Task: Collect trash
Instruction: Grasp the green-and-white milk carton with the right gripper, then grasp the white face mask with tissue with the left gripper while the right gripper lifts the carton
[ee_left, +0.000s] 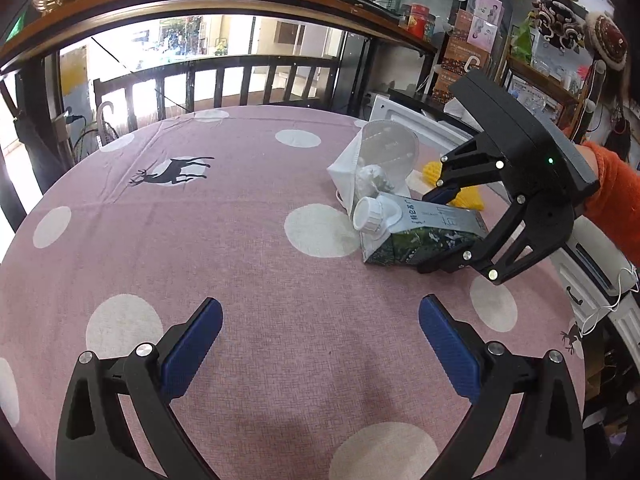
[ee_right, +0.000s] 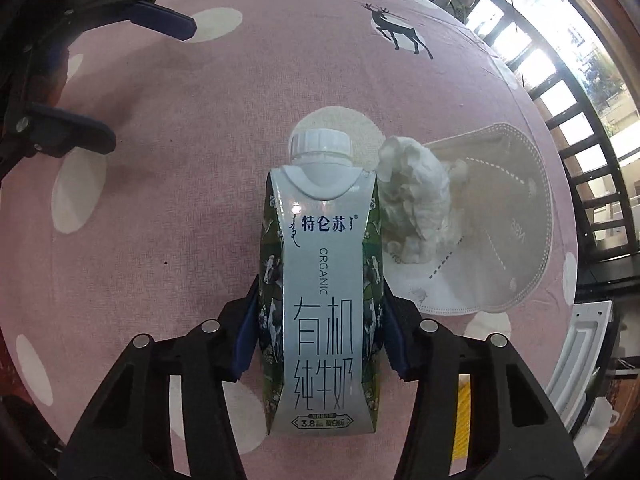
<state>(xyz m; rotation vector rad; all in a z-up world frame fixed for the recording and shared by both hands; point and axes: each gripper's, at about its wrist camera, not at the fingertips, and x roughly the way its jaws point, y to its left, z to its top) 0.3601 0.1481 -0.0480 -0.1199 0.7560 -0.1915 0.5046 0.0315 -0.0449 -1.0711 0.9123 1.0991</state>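
Observation:
A milk carton (ee_right: 322,280) with a white screw cap lies on the pink dotted tablecloth (ee_right: 180,208). My right gripper (ee_right: 320,344) has its blue pads pressed on both sides of the carton. The carton also shows in the left wrist view (ee_left: 416,228), with the right gripper (ee_left: 444,232) around it. A crumpled white tissue (ee_right: 416,204) and a white face mask (ee_right: 492,224) lie just right of the carton. My left gripper (ee_left: 320,344) is open and empty above the cloth, near the table's front.
A yellow object (ee_left: 434,170) lies behind the carton. A white tray-like frame (ee_left: 424,124) sits at the table's right edge. A wooden shelf and railing stand behind the table (ee_left: 224,80).

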